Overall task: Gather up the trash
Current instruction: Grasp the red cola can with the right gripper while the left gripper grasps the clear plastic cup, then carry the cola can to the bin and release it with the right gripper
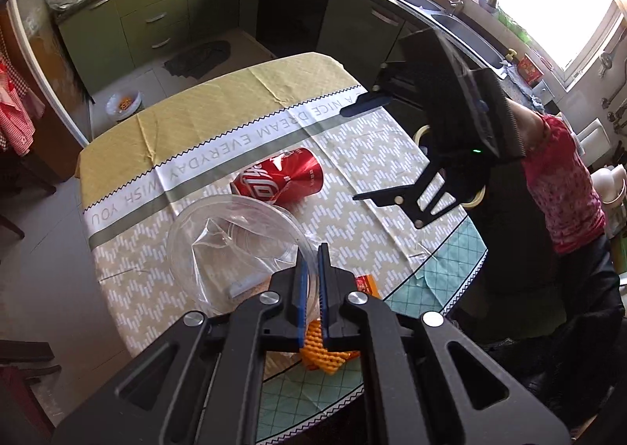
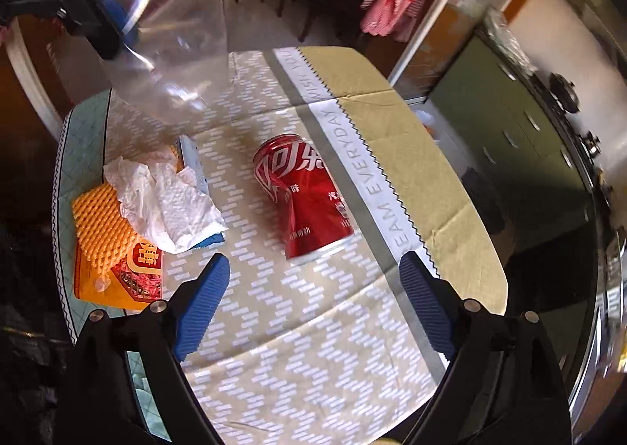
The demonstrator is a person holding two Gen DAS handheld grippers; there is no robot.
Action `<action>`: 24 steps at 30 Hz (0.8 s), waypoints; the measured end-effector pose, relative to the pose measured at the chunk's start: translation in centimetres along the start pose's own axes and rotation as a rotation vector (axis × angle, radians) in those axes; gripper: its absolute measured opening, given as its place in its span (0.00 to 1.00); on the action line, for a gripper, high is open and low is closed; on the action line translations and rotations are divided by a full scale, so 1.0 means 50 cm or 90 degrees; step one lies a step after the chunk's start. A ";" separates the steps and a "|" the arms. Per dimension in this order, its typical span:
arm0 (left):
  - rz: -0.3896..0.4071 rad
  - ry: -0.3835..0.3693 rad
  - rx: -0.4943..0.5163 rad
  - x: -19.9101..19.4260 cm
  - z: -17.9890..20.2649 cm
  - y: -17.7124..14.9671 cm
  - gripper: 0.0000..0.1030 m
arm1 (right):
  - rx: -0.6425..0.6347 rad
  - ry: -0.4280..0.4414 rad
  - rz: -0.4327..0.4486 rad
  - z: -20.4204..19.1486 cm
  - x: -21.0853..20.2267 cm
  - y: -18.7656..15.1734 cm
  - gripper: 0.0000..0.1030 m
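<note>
Dented red aluminium drink can (image 2: pixel 303 196): lying on desk (image 2: pixel 313 327), at 12 o'clock from right gripper (image 2: pixel 313 268), apart; gripper wide open, empty, angled steeply down. Clear plastic bag (image 1: pixel 243 245): pinched in closed left gripper (image 1: pixel 312 260), lifted.

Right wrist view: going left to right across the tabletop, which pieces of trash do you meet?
Orange dimpled foam net on a yellow-and-red snack packet → crumpled white paper napkin → dented red soda can lying on its side.
</note>
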State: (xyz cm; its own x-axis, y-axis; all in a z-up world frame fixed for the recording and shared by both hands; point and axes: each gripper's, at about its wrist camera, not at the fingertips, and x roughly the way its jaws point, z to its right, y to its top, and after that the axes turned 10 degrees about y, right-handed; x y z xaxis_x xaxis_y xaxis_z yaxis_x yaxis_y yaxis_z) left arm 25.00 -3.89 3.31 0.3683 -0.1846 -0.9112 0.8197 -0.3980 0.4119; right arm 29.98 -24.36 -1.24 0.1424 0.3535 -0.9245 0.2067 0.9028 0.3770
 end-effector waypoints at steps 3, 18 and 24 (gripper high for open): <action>0.007 0.012 -0.013 -0.026 -0.018 -0.024 0.05 | -0.018 0.041 -0.059 0.029 0.060 0.036 0.85; 0.011 0.016 -0.040 -0.052 -0.057 -0.091 0.05 | 0.047 0.163 -0.135 0.116 0.226 0.083 0.55; 0.015 0.011 -0.037 -0.039 -0.054 -0.090 0.05 | 0.078 0.121 -0.089 0.120 0.190 0.032 0.55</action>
State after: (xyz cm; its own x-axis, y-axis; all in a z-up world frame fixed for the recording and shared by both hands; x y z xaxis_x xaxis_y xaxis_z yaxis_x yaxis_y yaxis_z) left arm 21.77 0.72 3.23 0.3951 -0.1780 -0.9012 0.8347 -0.3400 0.4331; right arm 37.49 -21.03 -9.07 -0.0782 0.2782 -0.9573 0.3291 0.9136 0.2386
